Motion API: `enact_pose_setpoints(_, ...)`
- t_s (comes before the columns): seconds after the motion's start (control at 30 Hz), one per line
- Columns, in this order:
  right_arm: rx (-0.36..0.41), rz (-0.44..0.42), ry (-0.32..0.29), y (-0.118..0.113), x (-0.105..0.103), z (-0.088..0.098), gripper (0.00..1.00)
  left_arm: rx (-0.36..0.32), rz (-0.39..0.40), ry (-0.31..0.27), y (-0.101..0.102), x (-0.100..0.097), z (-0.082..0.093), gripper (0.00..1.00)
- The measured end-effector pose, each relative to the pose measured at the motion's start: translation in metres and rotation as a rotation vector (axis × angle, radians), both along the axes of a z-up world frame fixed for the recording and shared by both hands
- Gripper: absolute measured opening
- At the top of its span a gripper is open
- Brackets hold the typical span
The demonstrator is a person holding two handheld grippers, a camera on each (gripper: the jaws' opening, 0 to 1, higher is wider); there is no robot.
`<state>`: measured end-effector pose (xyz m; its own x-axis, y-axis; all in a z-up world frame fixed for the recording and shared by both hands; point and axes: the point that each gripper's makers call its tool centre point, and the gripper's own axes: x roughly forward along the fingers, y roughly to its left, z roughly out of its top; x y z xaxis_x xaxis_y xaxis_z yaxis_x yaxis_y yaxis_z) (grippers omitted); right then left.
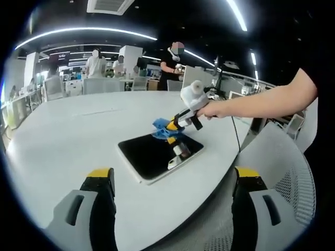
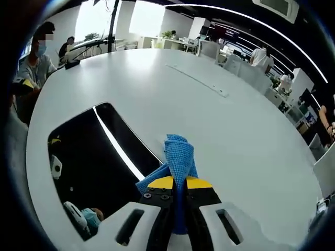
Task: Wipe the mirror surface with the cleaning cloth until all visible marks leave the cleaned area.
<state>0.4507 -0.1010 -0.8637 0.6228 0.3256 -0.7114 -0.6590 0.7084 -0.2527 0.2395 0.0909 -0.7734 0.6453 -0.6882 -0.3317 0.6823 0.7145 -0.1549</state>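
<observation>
— Right gripper, what has it got?
— Its yellow-tipped jaws are pinched together on a blue woven cleaning cloth, folded and bunched, which hangs over the far edge of the flat rectangular mirror with a pale rim. In the left gripper view the same gripper reaches in from the right, held in a person's hand with a bare forearm stretched out level, and the cloth touches the mirror near its far corner.
— And the left gripper?
— Jaws spread wide apart, holding nothing, back from the mirror's near edge.
— Room to move?
— The round white table lies bare on every side of the mirror. A white mesh chair stands close at the table's right edge; people stand well beyond the far side.
</observation>
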Motion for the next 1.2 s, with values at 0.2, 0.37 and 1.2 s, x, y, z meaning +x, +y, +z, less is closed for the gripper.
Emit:
enact_pose_setpoints(0.2, 0.015, -0.025, -0.023, -0.008, -0.006, 0.013, 0.00, 0.002, -0.007, -0.003, -0.001, -0.001, 0.000, 0.92)
enact_pose_setpoints(0.37, 0.011, -0.034, -0.048, -0.015, -0.010, 0.025, 0.00, 0.000, -0.009, -0.007, -0.001, -0.001, 0.001, 0.91)
enact_pose_setpoints(1.2, 0.120, -0.244, 0.031, -0.080, -0.055, 0.034, 0.01, 0.011, -0.014, -0.001, -0.002, -0.003, -0.001, 0.92)
